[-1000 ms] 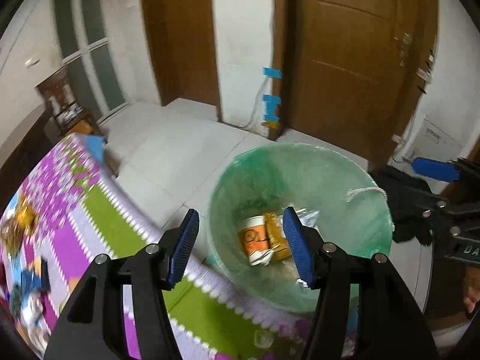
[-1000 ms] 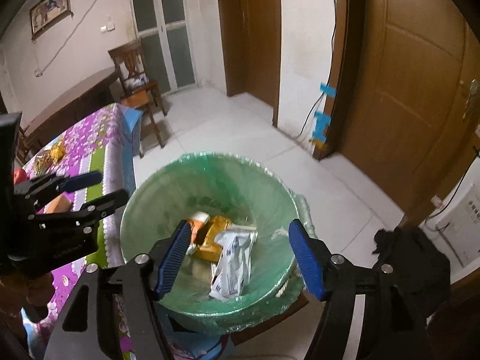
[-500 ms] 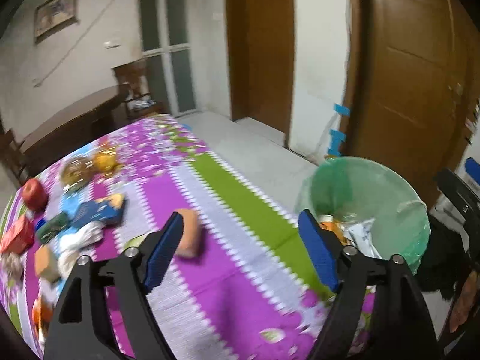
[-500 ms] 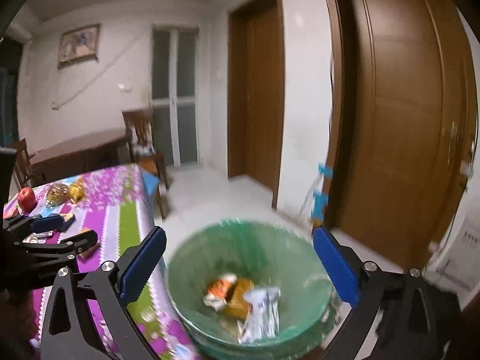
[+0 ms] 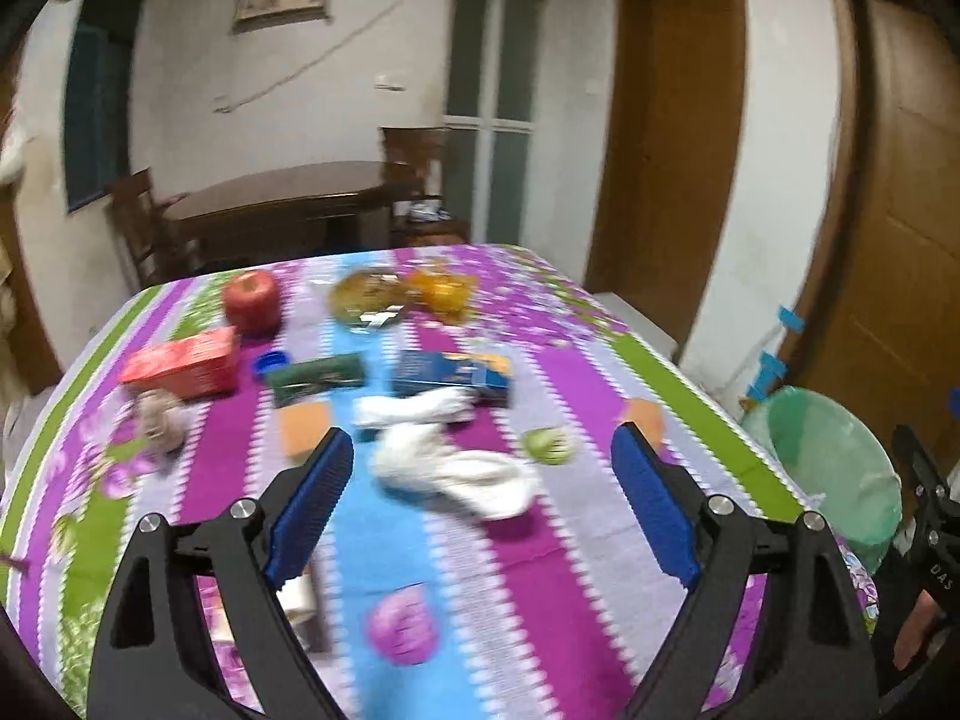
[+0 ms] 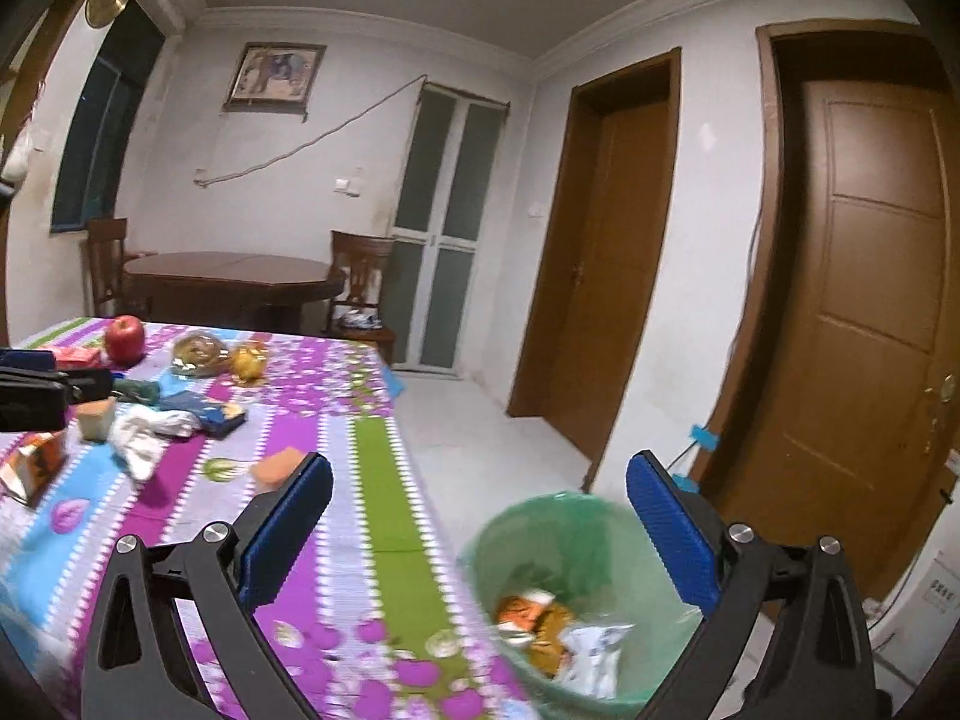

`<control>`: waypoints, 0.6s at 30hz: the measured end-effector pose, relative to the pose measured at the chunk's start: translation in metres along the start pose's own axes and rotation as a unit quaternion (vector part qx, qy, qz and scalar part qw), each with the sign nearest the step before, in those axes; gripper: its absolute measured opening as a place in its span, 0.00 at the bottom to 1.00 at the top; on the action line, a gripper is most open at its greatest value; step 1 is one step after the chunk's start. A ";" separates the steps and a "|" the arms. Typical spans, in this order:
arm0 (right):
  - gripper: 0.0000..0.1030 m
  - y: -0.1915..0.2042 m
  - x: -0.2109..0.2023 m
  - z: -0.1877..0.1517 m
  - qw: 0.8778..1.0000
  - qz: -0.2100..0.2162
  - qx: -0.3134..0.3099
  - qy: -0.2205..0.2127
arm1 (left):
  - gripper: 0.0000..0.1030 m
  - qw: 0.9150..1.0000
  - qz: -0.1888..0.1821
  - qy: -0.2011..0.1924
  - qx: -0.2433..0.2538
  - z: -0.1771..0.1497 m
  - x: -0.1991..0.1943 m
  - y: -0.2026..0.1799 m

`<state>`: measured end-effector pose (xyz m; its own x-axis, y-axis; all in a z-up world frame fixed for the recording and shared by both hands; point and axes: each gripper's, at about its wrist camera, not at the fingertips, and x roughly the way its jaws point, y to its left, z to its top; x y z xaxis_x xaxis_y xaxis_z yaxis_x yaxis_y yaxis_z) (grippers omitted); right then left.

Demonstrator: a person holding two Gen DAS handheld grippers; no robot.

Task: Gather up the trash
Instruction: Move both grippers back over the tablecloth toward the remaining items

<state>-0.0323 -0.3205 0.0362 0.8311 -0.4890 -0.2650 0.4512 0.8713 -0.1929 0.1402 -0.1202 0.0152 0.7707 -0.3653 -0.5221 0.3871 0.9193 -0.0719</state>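
A striped purple, green and blue tablecloth [image 5: 576,540] carries a red apple [image 5: 252,299], boxes and crumpled white tissue [image 5: 456,474]. The left gripper [image 5: 480,498], empty, is opening above it. Right gripper [image 6: 480,534] gapes empty over the green-lined trash bin [image 6: 576,540] beside brown doors [image 6: 870,312].

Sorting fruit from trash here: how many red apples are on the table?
1. The red apple sits at the table's far left end, just beyond the red box. Blur could hide other fruit among the clutter.
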 end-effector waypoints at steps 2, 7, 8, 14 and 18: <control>0.95 0.008 -0.001 0.003 1.000 0.016 0.002 0.001 | 0.82 1.000 0.014 -0.005 -0.013 -0.001 -0.009 0.021; 0.95 0.024 0.002 0.006 0.999 0.048 0.001 0.015 | 0.83 0.998 0.043 0.003 -0.041 -0.011 -0.020 0.071; 0.95 0.026 0.005 0.007 0.998 0.055 0.002 0.018 | 0.83 0.998 0.048 0.008 -0.048 -0.014 -0.021 0.081; 0.95 0.047 0.016 0.008 0.994 0.104 -0.005 0.033 | 0.83 0.993 0.064 0.049 -0.083 -0.041 -0.022 0.127; 0.95 0.063 0.025 0.008 0.988 0.146 -0.005 0.051 | 0.83 0.989 0.047 0.074 -0.116 -0.059 -0.023 0.144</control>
<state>0.0199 -0.2772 0.0251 0.8875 -0.2194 -0.4051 0.1943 0.9755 -0.1028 0.1483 0.0292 -0.0332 0.7084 -0.2665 -0.6536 0.1766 0.9635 -0.2014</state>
